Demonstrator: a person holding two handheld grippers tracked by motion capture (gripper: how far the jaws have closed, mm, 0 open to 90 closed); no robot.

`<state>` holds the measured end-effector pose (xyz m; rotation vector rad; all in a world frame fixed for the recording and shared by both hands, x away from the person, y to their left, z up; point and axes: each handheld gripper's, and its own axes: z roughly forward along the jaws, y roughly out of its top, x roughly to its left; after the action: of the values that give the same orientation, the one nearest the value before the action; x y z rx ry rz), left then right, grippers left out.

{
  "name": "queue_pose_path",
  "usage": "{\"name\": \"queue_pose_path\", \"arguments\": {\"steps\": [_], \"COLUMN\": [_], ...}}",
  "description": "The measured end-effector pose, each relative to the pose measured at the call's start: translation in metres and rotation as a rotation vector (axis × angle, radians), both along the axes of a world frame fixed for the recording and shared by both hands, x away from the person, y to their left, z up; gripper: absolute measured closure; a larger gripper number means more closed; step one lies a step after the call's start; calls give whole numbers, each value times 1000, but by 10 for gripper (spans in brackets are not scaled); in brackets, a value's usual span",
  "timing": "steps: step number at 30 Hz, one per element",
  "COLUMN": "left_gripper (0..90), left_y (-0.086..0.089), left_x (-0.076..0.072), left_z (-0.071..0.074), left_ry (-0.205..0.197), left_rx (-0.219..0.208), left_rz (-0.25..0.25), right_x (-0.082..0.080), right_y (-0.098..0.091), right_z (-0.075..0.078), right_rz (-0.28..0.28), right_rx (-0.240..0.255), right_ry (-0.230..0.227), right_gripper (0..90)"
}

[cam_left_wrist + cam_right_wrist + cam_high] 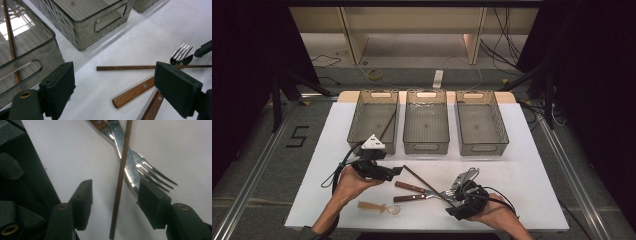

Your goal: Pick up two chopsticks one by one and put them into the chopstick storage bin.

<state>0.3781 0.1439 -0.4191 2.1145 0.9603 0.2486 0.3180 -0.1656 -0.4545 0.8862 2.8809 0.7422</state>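
A brown chopstick [427, 185] lies slanted on the white table, across a fork [446, 192] and a knife with wooden handles [409, 187]. My right gripper [451, 199] is low at the chopstick's near end. In the right gripper view its jaws [115, 192] stand apart on either side of the chopstick [122, 170] without touching it, the fork tines [155, 176] by the right jaw. My left gripper [397, 171] is open near the chopstick's far end. The left gripper view [115, 75] has the chopstick [140, 67] and the wooden handles [132, 92] ahead of its jaws.
Three clear bins stand in a row at the back: left [362, 140], middle [426, 147], right [482, 148]. A second chopstick [388, 125] leans in the left bin. An amber plastic spoon [379, 206] lies near the front edge. Dark floor with cables surrounds the table.
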Motion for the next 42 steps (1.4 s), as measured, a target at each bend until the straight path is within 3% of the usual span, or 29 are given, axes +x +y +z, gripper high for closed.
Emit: {"name": "queue_pose_path", "arguments": {"steps": [7,12,20,37,42], "left_gripper": [167,163,160,161,162], "left_y": [-3,-5,-5,-10,-12], "left_x": [-10,-14,-17,-20,-21], "left_z": [-3,-5,-5,-8,-10], "left_ry": [-1,0,-2,3,3], "left_rx": [-14,11,11,48,55], "left_rz": [-20,-42,-51,-85,-92], "right_x": [0,0,0,2,1], "right_y": [2,4,10,19,20], "right_z": [-2,-4,-8,-9,-8], "right_rz": [7,29,43,29,22], "right_rx": [-26,-58,-102,-135,-149], "right_ry": [4,6,3,-30,-35], "right_gripper": [511,549,636,839,854]}}
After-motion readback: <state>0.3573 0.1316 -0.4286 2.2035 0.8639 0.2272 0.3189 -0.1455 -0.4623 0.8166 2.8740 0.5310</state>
